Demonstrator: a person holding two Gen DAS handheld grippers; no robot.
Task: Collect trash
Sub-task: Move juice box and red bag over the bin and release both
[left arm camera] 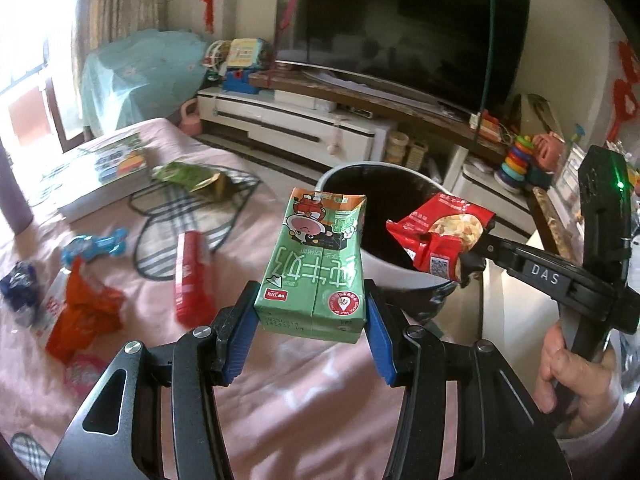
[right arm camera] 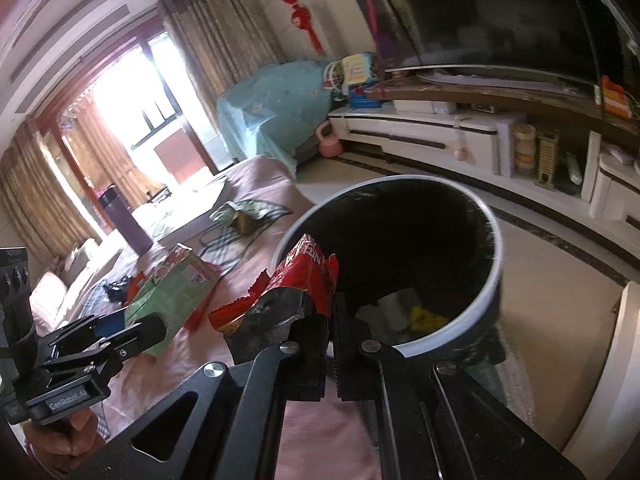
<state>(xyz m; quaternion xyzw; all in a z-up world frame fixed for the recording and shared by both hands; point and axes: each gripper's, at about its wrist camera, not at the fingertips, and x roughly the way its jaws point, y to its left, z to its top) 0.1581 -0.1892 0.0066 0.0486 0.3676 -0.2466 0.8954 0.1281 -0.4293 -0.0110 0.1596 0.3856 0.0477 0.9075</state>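
Note:
My left gripper is shut on a green milk carton, held upright above the pink table just short of the round bin. My right gripper is shut on a crumpled red snack wrapper over the bin's near rim; the wrapper and right gripper also show in the left wrist view. The carton and left gripper show at left in the right wrist view. Paper and yellow scraps lie in the bin.
On the pink table lie an orange wrapper, a red packet, a blue wrapper, a dark blue one, a green bag and a stack of books. A TV unit stands beyond.

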